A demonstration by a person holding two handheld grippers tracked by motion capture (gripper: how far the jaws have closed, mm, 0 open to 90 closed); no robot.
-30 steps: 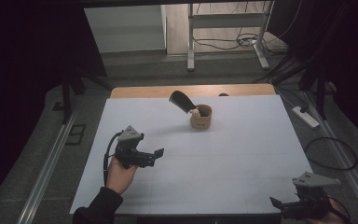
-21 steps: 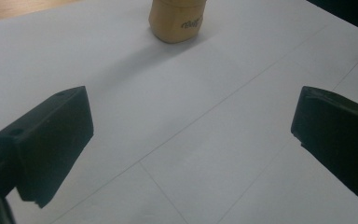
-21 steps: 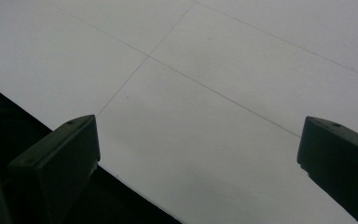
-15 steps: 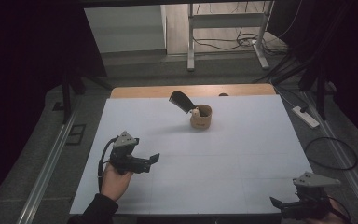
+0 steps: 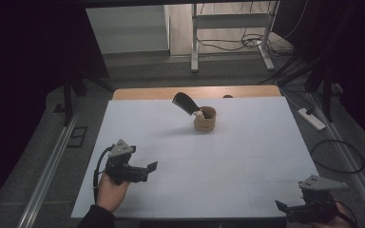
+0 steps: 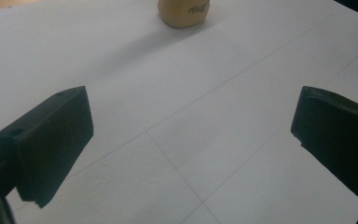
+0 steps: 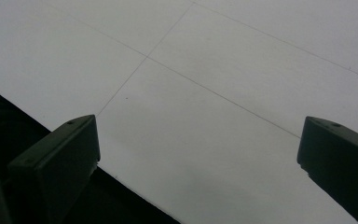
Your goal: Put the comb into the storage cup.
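Observation:
A tan cup [image 5: 204, 118] stands at the far middle of the white table [image 5: 247, 156], with a black handle [image 5: 184, 102] and a small white thing sticking out of it. The cup's base [image 6: 183, 11] sits at the top of the left gripper view. My left gripper [image 5: 149, 167] is held low over the table's near left, pointing right, its jaws wide apart with nothing between them. My right gripper [image 5: 281, 207] hangs over the near right edge, pointing left, open and empty. In the right gripper view its jaws frame bare white table [image 7: 205, 84] and the dark drop beyond the edge.
A wooden strip [image 5: 199, 91] runs along the table's far edge. Behind it are a metal frame [image 5: 228, 33] and cables on the floor. A power strip [image 5: 312, 119] and a looped cable [image 5: 337, 156] lie on the floor to the right. A rail [image 5: 47, 166] runs along the left side.
My left gripper has drawn back toward the near edge and slightly left, still open. The right gripper and the cup have stayed put.

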